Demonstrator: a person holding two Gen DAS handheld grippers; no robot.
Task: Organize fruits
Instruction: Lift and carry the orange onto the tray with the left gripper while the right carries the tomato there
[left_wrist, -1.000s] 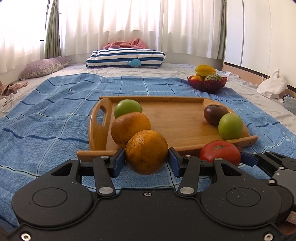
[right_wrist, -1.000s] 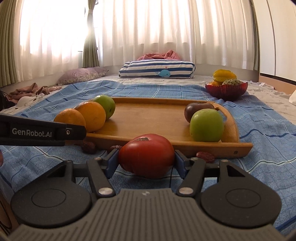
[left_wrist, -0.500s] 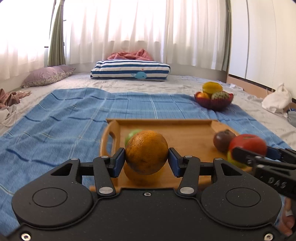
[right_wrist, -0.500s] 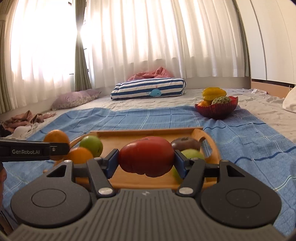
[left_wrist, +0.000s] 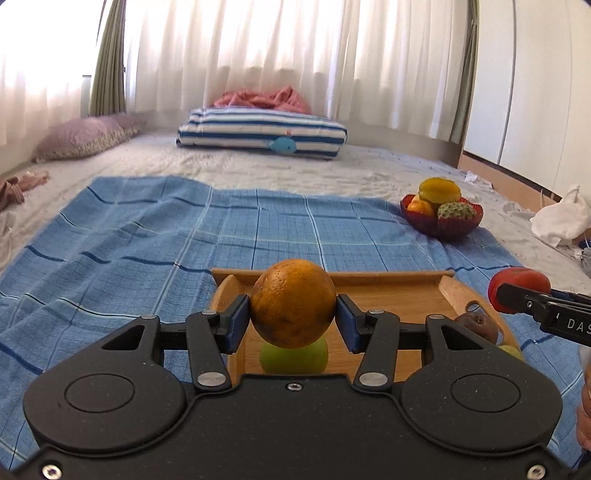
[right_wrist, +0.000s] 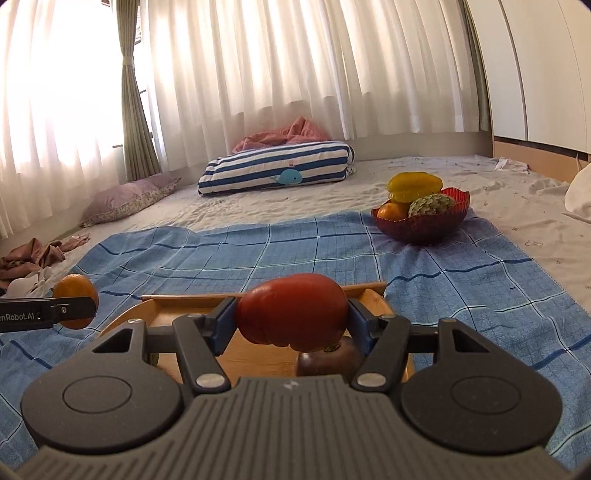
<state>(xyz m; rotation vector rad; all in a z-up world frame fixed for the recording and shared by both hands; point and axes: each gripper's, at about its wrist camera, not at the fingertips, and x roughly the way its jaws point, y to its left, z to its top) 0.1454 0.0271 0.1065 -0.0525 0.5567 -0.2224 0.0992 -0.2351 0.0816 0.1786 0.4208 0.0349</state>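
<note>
1. An orange (left_wrist: 293, 302) is clamped between the blue pads (left_wrist: 236, 323) of the left gripper (left_wrist: 291, 323); its dull, pitted rind is darkly mottled, and it is held in the air above the wooden tray (left_wrist: 391, 291).
2. A red tomato (right_wrist: 291, 312) is gripped by the right gripper (right_wrist: 291, 325), pads pressed on both sides; it is glossy, broad and lobed along its lower edge, and is carried over the near part of the tray.
3. On the tray, a green apple (left_wrist: 293, 358) is seen directly under the orange, mostly covered by it and by the gripper body.
4. A dark brown-purple fruit (right_wrist: 328, 360) is half hidden beneath the tomato; its kind cannot be told.
5. A second green fruit (left_wrist: 511, 350) is only glimpsed at the tray's right edge.
6. The tray is laid on a blue checked cloth (left_wrist: 147, 236); its near half is cut off by the gripper bodies in both views.
7. Far right, at the cloth's edge, a red glass bowl (right_wrist: 421, 225) is filled with a yellow starfruit (right_wrist: 415, 184), a scaly green custard apple (right_wrist: 430, 205) and a small orange fruit (right_wrist: 393, 212).
8. Writing is read on the grippers: "DAS" in the left view, cut by the frame edge, and "enRobot.AI" in the right view, its first letter lost.
9. A striped pillow (right_wrist: 277, 168) bearing a blue whale is spotted far off by the curtains.
</note>
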